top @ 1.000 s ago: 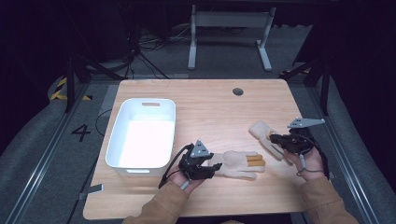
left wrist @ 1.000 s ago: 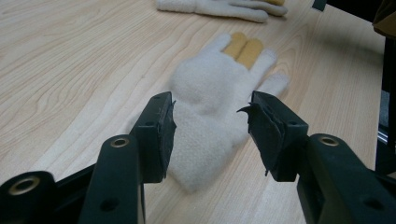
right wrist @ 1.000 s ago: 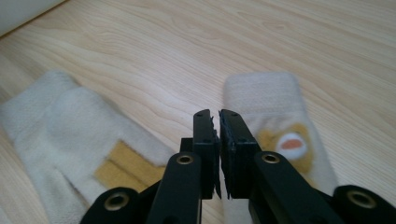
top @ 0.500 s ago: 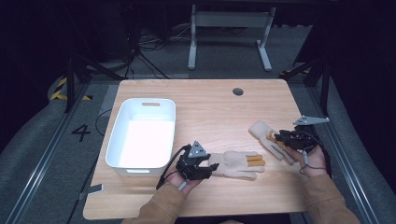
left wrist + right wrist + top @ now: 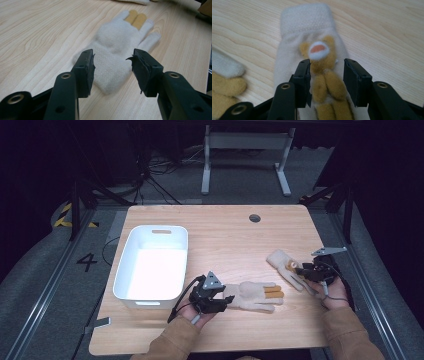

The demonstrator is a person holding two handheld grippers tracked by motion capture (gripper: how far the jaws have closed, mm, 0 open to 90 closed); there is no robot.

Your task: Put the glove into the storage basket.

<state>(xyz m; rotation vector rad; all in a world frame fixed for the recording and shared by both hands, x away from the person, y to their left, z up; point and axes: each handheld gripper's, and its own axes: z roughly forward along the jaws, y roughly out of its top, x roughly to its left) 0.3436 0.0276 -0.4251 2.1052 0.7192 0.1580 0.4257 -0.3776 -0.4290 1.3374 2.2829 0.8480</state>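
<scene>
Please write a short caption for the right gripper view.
Open right gripper over a cream glove, jaws either side of its brown bear figure.

A pale wooden table with rounded corners (image 5: 220,227) stands on grey carpeted floor (image 5: 35,285), its top pierced by a small round dark cable hole (image 5: 255,218). Beyond it, in deep shadow, rises the grey metal frame of another desk (image 5: 245,157), with black cables (image 5: 155,175) tangled nearby. Yellow-black hazard tape (image 5: 67,215) and a black number four (image 5: 87,262) mark the floor at left.
</scene>
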